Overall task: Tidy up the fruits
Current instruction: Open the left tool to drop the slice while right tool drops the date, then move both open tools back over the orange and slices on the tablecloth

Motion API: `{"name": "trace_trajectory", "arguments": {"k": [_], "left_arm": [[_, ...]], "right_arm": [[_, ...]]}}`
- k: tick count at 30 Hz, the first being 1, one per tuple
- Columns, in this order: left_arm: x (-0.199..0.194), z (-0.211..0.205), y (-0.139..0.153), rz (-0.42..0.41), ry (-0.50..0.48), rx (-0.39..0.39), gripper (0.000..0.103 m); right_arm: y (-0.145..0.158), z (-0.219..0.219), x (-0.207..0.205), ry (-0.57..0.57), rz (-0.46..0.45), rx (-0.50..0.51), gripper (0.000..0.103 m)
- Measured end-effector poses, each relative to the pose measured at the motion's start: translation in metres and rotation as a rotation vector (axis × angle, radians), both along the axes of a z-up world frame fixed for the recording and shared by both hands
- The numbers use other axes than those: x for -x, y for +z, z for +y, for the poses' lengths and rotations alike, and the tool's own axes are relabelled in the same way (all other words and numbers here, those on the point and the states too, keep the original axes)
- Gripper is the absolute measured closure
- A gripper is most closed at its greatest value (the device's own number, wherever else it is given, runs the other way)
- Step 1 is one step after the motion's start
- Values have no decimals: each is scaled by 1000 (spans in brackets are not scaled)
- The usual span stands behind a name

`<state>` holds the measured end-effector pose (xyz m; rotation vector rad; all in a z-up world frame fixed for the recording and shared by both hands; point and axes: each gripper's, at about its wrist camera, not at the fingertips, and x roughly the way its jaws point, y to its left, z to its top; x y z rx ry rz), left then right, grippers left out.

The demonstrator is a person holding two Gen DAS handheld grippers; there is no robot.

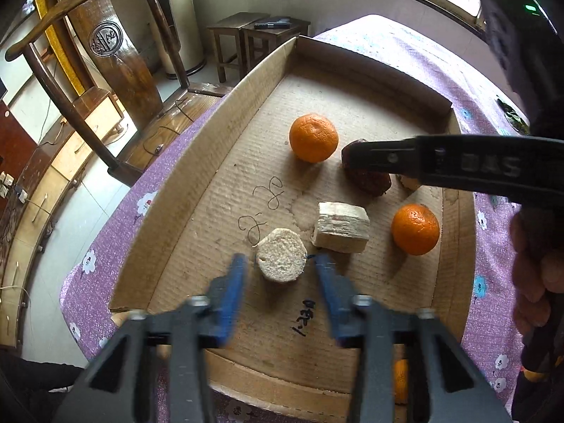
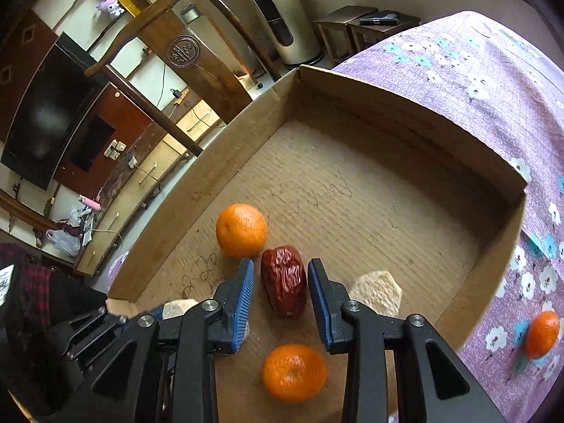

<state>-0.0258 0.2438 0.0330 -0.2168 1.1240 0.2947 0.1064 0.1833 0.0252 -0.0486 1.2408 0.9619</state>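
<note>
A shallow cardboard box (image 1: pixel 268 60) on a purple flowered cloth holds two oranges (image 1: pixel 313 137) (image 1: pixel 415 229), a wrinkled red date (image 1: pixel 370 181), a round pale cake (image 1: pixel 281 260) and a pale block (image 1: pixel 340 227). My left gripper (image 1: pixel 280 264) is open, its blue fingers either side of the round cake. My right gripper (image 2: pixel 281 269) is open around the red date (image 2: pixel 283 280), not squeezing it. In the right wrist view one orange (image 2: pixel 241 231) lies just beyond the date and one (image 2: pixel 293 372) below the fingers. A third orange (image 2: pixel 542 333) lies on the cloth outside the box.
The box's walls (image 2: pixel 405 105) rise on the left and far sides. A pale flat piece (image 2: pixel 379 294) lies to the right of the date. A wooden chair (image 1: pixel 116 56) and stools (image 1: pixel 257 35) stand past the table's edge. Another orange (image 1: pixel 400 380) shows under the box's near edge.
</note>
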Motion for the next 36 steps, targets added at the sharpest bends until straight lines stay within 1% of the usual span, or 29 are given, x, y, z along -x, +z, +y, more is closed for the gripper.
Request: {"name": "trace_trajectory", "arguments": {"k": [1, 2, 4, 5, 7, 8, 9, 10, 11, 12, 18, 28, 34, 36], "left_arm": [[1, 0, 1, -4, 2, -2, 48], [1, -1, 2, -7, 2, -6, 47], [2, -2, 6, -8, 0, -29, 38], [2, -4, 9, -12, 2, -41, 29], [3, -5, 16, -32, 4, -62, 27], [2, -7, 19, -37, 2, -71, 25], [1, -9, 23, -41, 1, -81, 19], [0, -11, 26, -49, 0, -86, 17], [-2, -13, 30, -59, -3, -89, 16], [-4, -18, 34, -68, -12, -92, 16], [-15, -49, 49, -95, -85, -92, 16], [-34, -118, 56, -111, -236, -73, 16], [-43, -155, 55, -109, -315, -69, 16], [-46, -166, 54, -104, -338, -67, 16]], "right_arm": [[4, -4, 2, -12, -2, -12, 65], [7, -9, 3, -17, -5, -23, 61], [16, -20, 9, -23, -22, -29, 59], [20, -26, 11, -29, -33, -25, 58], [29, -41, 15, -52, -55, -30, 57], [33, -48, 17, -66, -62, -33, 56], [37, -57, 18, -84, -71, -33, 52], [41, -68, 20, -108, -84, -29, 49], [44, -77, 22, -126, -91, -26, 43], [46, -85, 23, -145, -96, -22, 43], [52, -138, 26, -245, -102, 25, 43], [54, -227, 37, -410, -103, 85, 41], [50, -274, 42, -518, -104, 128, 37], [49, -286, 43, -544, -103, 139, 34]]}}
